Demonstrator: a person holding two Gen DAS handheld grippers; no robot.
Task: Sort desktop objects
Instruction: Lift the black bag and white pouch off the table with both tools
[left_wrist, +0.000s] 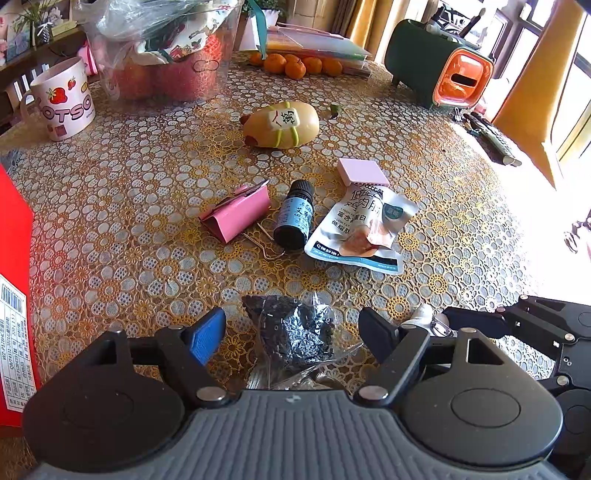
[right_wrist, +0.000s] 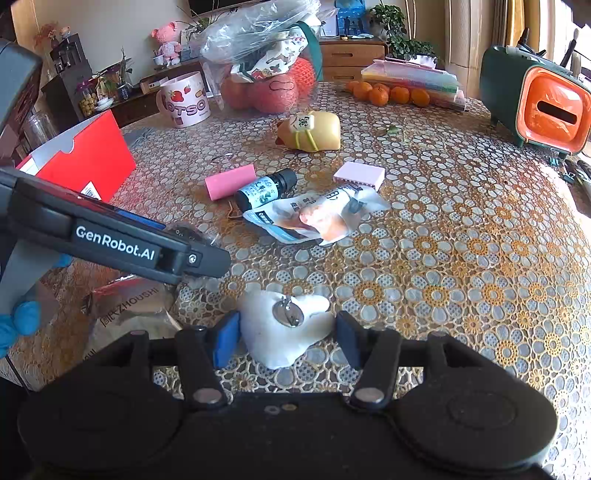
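A: Two grippers hover low over the desk (left_wrist: 110, 229), which wears a lace cover of yellow and white flowers. Starting at the left edge?

B: A red box (left_wrist: 14, 258) stands at the far left, and behind it a strawberry mug (left_wrist: 64, 99). The left gripper (left_wrist: 291, 332) has its fingers (left_wrist: 207, 334) spread apart on either side of a clear bag of dark bits (left_wrist: 291, 332), which lies on the desk between them. Whether the pads touch the bag I cannot tell.

A: And the middle of the desk?

B: A pink binder clip (left_wrist: 238, 212) lies on its side, just beside a small dark bottle with a blue label (left_wrist: 295, 218), also lying down. Right of the bottle sits a white snack pouch (left_wrist: 360, 230), with a pink pad (left_wrist: 364, 171) touching its far edge. Farther back lies a yellow toy with a green band (left_wrist: 282, 123), then a row of oranges (left_wrist: 295, 64) in front of a stack of coloured folders.

A: The right side?

B: A green and orange case (left_wrist: 439, 66) stands at the far right. The right gripper (right_wrist: 288, 339) has its fingers (right_wrist: 225, 339) open around a white lump with a metal ring on it (right_wrist: 284, 328), which rests on the desk; the left pad looks close against it, the right one apart.
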